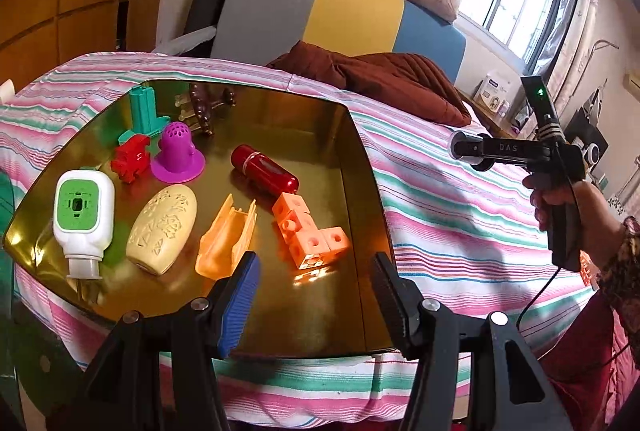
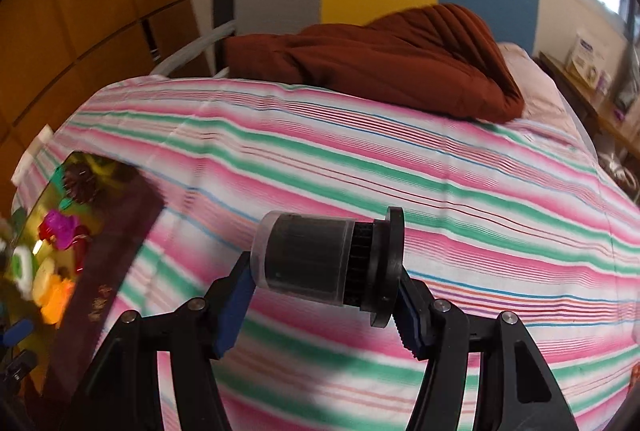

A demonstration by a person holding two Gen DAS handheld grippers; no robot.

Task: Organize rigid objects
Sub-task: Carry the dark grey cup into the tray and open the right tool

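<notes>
On the striped bedspread (image 2: 360, 159), at the left, a shallow gold metal tin (image 1: 360, 191) is seen holding the sorted pieces: a white and green plug-in bottle (image 1: 82, 207), a cream perforated oval case (image 1: 162, 227), an orange plastic channel (image 1: 226, 243), a red metal cylinder (image 1: 264, 169) and linked orange plastic cubes (image 1: 310, 231). Over its near edge the left gripper (image 1: 316, 291) is held spread and empty. Further right, a black ribbed cylinder with a clear sleeve and flanged end (image 2: 324, 263) is pinched end to end by the right gripper (image 2: 320, 305), above the bedspread and well apart from the tin. It is judged light, stiff and slippery on the sleeve; the ribbed section would give surer hold.
</notes>
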